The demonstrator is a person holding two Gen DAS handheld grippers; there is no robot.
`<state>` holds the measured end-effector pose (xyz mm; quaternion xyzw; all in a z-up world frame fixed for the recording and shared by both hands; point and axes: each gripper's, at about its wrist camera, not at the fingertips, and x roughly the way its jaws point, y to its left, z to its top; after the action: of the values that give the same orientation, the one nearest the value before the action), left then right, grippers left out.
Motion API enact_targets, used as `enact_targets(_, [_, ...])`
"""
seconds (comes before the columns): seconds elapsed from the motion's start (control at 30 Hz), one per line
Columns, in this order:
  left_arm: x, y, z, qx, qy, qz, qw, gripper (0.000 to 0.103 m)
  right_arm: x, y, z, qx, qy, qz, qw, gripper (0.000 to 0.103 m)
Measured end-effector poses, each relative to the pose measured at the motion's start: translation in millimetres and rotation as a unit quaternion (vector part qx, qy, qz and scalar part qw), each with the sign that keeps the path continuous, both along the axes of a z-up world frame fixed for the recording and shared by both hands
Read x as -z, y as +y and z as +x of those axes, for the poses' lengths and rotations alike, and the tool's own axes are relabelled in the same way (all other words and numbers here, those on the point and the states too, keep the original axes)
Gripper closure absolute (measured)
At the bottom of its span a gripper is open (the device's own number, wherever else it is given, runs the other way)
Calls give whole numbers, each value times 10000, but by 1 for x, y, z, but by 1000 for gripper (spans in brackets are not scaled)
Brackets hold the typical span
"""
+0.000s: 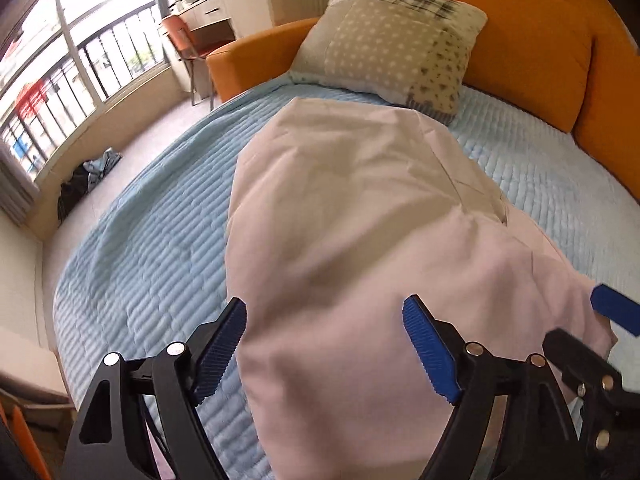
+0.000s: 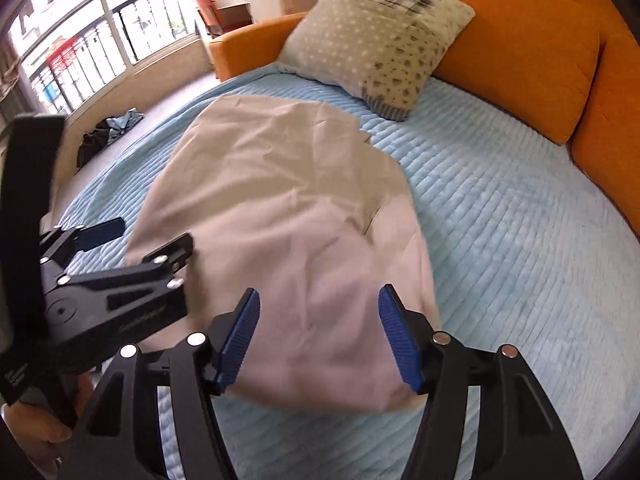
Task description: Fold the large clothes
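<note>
A large pale pink garment (image 1: 352, 216) lies folded in a long strip on the light blue quilted bed cover (image 1: 152, 264), running from the near edge toward the pillow. My left gripper (image 1: 324, 320) hovers over the strip's near end, open, its blue pads apart and pressing on nothing. In the right wrist view the same garment (image 2: 288, 208) lies creased, and my right gripper (image 2: 319, 300) stands open above its near end, with cloth showing between the pads but not pinched. The left gripper (image 2: 148, 236) appears at the left, over the garment's left edge, held by a hand (image 2: 36, 424).
A patchwork pillow (image 1: 392, 44) leans against the orange padded surround (image 1: 532, 44) at the head of the bed. Left of the bed are a floor strip with a dark heap of clothes (image 1: 88, 180), a railed window (image 1: 60, 68), and an orange chair (image 1: 188, 40) by a desk.
</note>
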<state>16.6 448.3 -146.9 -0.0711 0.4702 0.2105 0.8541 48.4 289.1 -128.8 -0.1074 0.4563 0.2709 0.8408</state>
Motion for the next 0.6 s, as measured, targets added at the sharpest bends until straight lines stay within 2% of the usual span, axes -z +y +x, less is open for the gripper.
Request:
enact_targets(0.2, [7, -5, -17, -215, -220, -138, 9994, 20, 14, -4, -26, -32, -101, 81, 9999, 42])
enact_targets(0.37, [5, -14, -25, -146, -362, -86, 9992, 20, 1, -11, -35, 48, -340, 313, 9989, 42])
enact_targets(0.47, [4, -14, -30, -184, -530, -194, 9982, 20, -2, -13, -42, 44, -475, 385, 9981, 42])
enact_targets(0.6, [6, -14, -27, -221, -513, -235, 9982, 20, -8, -13, -42, 18, -596, 405, 9974, 42])
